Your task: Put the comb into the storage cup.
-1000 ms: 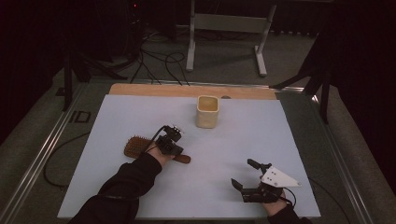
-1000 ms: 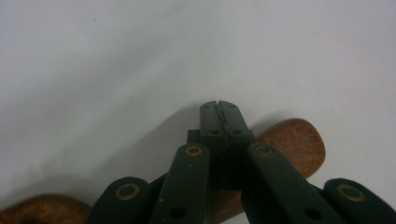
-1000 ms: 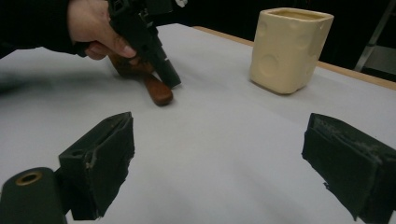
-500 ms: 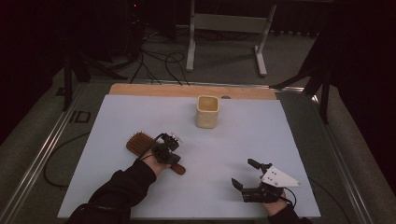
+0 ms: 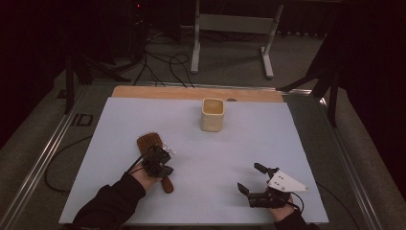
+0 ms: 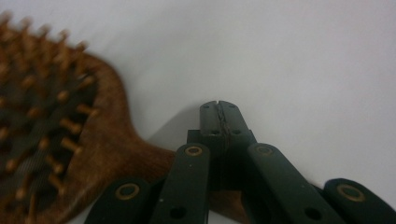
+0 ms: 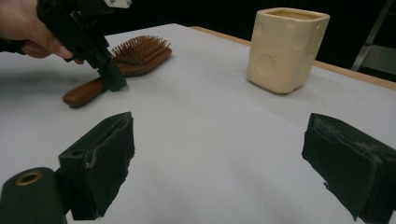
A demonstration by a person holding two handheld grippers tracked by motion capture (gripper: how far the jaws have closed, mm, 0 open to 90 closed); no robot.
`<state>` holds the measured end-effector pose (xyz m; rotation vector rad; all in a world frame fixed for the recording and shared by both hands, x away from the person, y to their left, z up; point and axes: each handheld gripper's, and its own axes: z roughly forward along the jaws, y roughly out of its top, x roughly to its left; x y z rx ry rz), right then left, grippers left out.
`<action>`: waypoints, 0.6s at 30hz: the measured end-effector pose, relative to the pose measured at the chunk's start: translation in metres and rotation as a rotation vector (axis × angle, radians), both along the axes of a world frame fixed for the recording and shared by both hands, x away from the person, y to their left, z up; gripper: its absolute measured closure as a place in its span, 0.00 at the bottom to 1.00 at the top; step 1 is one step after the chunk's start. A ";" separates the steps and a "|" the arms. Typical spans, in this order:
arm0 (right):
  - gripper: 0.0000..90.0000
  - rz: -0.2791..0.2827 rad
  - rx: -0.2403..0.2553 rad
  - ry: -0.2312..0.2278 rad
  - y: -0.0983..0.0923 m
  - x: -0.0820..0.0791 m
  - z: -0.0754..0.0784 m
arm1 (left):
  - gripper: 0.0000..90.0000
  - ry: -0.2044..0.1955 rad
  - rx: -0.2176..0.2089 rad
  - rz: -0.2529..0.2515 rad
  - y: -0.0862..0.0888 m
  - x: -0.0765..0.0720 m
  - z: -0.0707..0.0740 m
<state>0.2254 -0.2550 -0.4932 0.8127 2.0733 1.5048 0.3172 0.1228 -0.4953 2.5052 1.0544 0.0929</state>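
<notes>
Looks like you're mid-push on the wooden hairbrush, or lining up a grab. Your left hand-held gripper is fully closed, jaws pressed flat together w/ nothing between them, and its tip sits right at the neck of the brush where the handle meets the bristle head. The brush lies flat on the bench, bristles up, well to the left of and nearer to you than the cream cup, handle pointing back toward you.

Your right hand-held gripper is wide open, holding nothing, low over the bench on the opposite side of the cup from the brush, well apart from both.

Next move imo: if you want to lift the brush, you'll need to open those left jaws first and straddle the handle, since closed tips can only nudge it. If it's going in the cup, the handle end prob goes in first.

View diffs: the left gripper view gives you the closed jaw seam and the bristle pins up close, which the high view is too small to settle. The right gripper view shows the left tip from the side, down against the brush neck, plus the cup's dimpled wall.
</notes>
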 end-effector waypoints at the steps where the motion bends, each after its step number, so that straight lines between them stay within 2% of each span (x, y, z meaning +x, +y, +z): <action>1: 0.10 0.001 0.000 0.000 0.000 0.000 0.000 | 1.00 -0.005 0.007 -0.002 0.002 -0.001 0.000; 9: 0.10 0.000 -0.002 0.000 0.000 0.000 0.000 | 1.00 -0.004 0.034 0.013 0.021 -0.008 0.002; 18: 0.10 0.002 -0.003 -0.004 0.001 0.000 0.000 | 1.00 0.005 0.060 0.045 0.044 -0.008 0.003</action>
